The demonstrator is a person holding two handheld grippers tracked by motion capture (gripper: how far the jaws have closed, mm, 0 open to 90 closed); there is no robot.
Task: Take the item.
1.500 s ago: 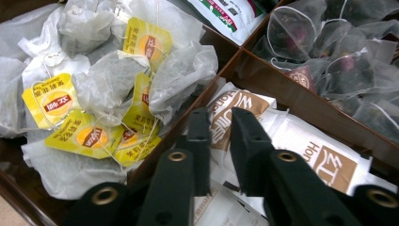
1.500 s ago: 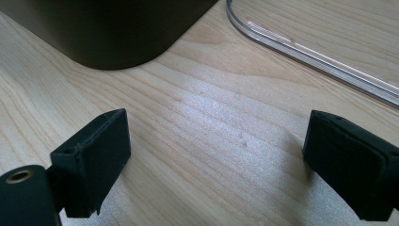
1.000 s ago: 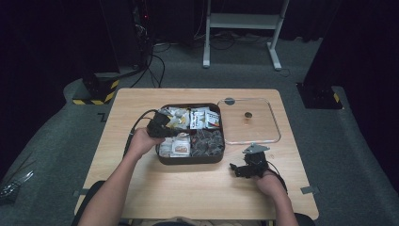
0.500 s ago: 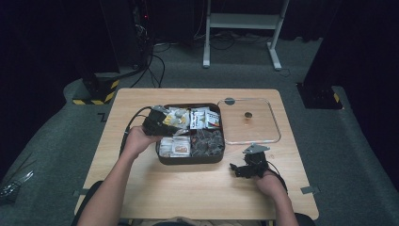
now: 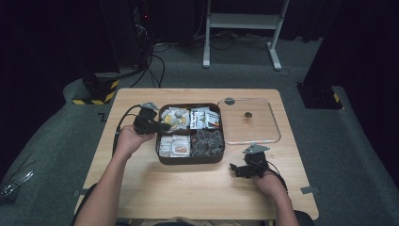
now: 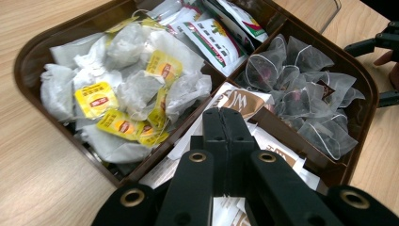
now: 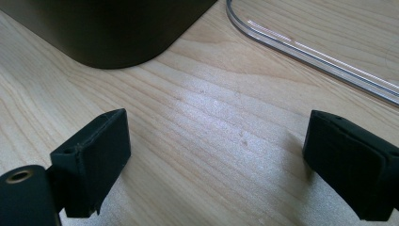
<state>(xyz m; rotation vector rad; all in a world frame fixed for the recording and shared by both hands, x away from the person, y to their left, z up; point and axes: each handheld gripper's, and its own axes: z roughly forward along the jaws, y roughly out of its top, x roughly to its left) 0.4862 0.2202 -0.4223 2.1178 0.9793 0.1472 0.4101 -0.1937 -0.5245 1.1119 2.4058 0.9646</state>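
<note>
Tongs: left [image 6: 225, 141] clenched empty above the tea box [image 5: 162, 157], right [image 7: 216, 165] released; part before descending on a sachet.

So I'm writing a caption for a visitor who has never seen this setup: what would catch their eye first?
Most likely the brown compartment tray at the table's middle, packed with tea bags, the yellow-tagged ones in its far-left compartment. Next, the clear lid lying flat on the table just right of the tray. Then the two hand-held tools: the left gripper, shut, over the tray's left side, and the right gripper, open, low over bare wood.
</note>
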